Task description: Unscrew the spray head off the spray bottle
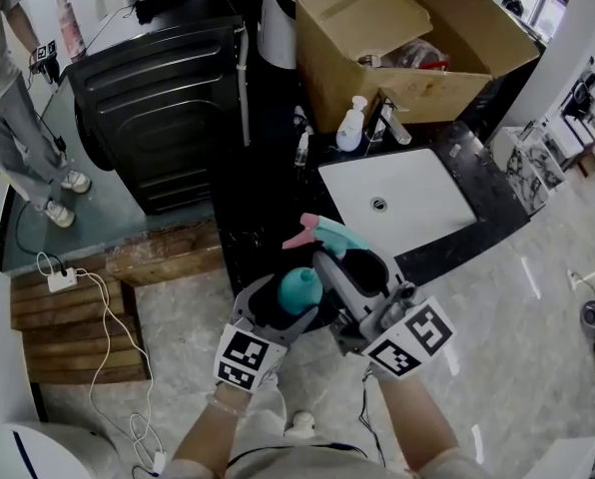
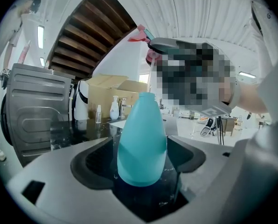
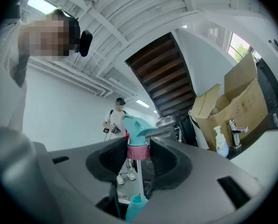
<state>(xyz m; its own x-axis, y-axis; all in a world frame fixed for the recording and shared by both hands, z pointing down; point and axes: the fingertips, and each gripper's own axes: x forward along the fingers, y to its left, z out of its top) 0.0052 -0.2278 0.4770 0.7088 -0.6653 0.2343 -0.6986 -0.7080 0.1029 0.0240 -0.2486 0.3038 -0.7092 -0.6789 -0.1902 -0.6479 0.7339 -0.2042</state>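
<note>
A teal spray bottle (image 1: 299,289) stands upright between the dark pads of my left gripper (image 1: 286,305), which is shut on its body (image 2: 142,139). My right gripper (image 1: 355,267) is shut on the teal spray head (image 1: 322,233) at its pink collar (image 3: 138,151). The head sits lifted clear above the bottle's open neck (image 3: 136,205). A thin white dip tube (image 3: 140,181) still runs from the collar down into the neck. From the left gripper view the spray head (image 2: 150,45) hangs above the bottle, with its pink trigger to the left.
Ahead is a black counter with a white sink (image 1: 397,203), a faucet (image 1: 387,118) and a white pump bottle (image 1: 350,128). A cardboard box (image 1: 397,38) stands behind it, a dark appliance (image 1: 163,108) to the left. A person (image 1: 18,118) stands far left, beyond wooden steps (image 1: 68,327).
</note>
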